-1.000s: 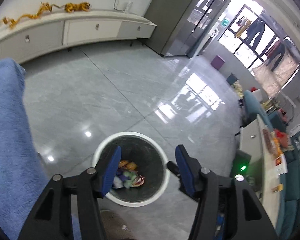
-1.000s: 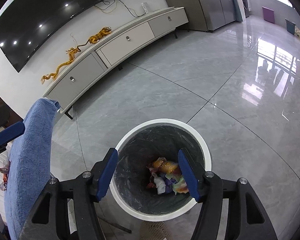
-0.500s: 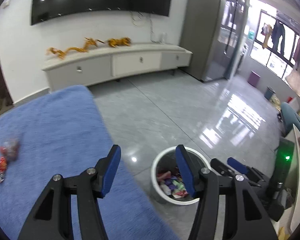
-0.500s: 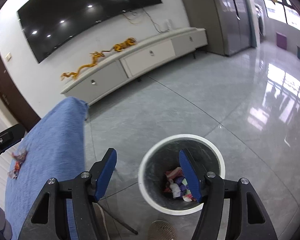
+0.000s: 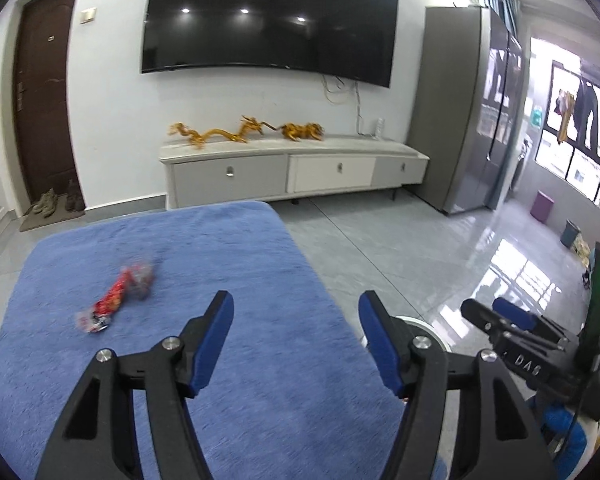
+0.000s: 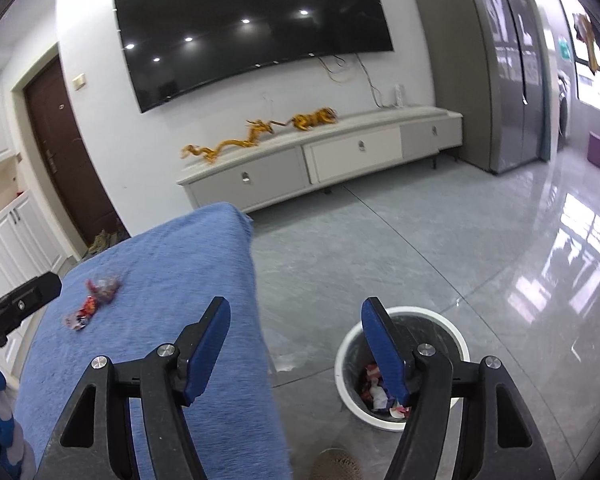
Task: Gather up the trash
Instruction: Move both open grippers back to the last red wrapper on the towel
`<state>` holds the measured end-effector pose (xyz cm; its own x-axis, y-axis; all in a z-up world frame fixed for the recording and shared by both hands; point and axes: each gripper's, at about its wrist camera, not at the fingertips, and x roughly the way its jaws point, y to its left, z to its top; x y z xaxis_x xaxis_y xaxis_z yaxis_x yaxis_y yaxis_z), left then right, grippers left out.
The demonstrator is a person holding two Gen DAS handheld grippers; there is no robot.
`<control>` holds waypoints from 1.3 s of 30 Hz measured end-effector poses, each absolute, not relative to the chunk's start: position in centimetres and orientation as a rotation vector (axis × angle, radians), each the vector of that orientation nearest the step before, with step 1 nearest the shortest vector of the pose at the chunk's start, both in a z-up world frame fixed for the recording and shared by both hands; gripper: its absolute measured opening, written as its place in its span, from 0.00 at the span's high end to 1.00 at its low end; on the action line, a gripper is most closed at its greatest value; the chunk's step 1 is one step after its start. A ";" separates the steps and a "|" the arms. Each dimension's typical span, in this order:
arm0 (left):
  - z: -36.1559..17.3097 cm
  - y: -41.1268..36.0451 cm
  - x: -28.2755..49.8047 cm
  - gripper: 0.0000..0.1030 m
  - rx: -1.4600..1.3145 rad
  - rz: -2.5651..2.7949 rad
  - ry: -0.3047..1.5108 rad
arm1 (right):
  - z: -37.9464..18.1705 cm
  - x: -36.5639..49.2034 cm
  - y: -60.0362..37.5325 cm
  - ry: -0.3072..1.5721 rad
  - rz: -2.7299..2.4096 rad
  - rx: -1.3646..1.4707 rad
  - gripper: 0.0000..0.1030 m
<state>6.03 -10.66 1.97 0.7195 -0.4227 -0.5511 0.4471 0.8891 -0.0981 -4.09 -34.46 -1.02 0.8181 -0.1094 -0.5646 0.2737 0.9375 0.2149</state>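
Observation:
Two crumpled wrappers, a red one (image 5: 110, 304) and a greyish one (image 5: 141, 276), lie on the blue cloth-covered table (image 5: 228, 248). My left gripper (image 5: 297, 305) hovers above the cloth to their right; its jaws are opening and nothing is between them. My right gripper (image 6: 295, 309) is open and empty, above the gap between the table edge (image 6: 256, 280) and the white-rimmed bin (image 6: 342, 356). The bin, which stands on the floor, holds several pieces of trash (image 6: 376, 390). The wrappers (image 6: 96, 296) also show in the right wrist view.
A pale TV cabinet (image 5: 292, 172) with golden dragon figures (image 5: 224, 134) lines the far wall under a big TV (image 5: 268, 20). A grey fridge (image 5: 460, 112) stands to the right. A brown door (image 5: 44, 96) has shoes beside it. The glossy tiled floor (image 6: 440, 248) surrounds the bin.
Both views have swung up from looking down into the bin to facing the blue table and the wall. The wrappers have come into sight. The left jaws stand wider.

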 end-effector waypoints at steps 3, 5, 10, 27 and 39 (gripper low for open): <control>2.5 -8.3 5.3 0.38 0.025 -0.448 0.577 | 0.1 -4.3 -32.5 0.565 -0.187 0.262 0.35; 2.9 -6.5 4.8 0.38 0.005 -0.427 0.561 | 0.8 -4.3 -31.3 0.557 -0.178 0.240 0.35; 3.4 -3.3 4.0 0.38 -0.038 -0.398 0.538 | 2.4 -4.5 -28.7 0.538 -0.158 0.190 0.34; 2.6 5.7 3.7 0.38 -0.148 -0.309 0.516 | 3.3 -2.9 -22.2 0.546 -0.099 0.083 0.32; 1.0 6.3 5.2 0.38 -0.158 -0.293 0.553 | 1.6 -1.4 -21.2 0.587 -0.091 0.073 0.32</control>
<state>5.16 6.33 0.96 0.8107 -0.3151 -0.4935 0.2308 0.9466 -0.2252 -1.41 -21.20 1.56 0.8290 -0.0652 -0.5554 0.1066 0.9934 0.0426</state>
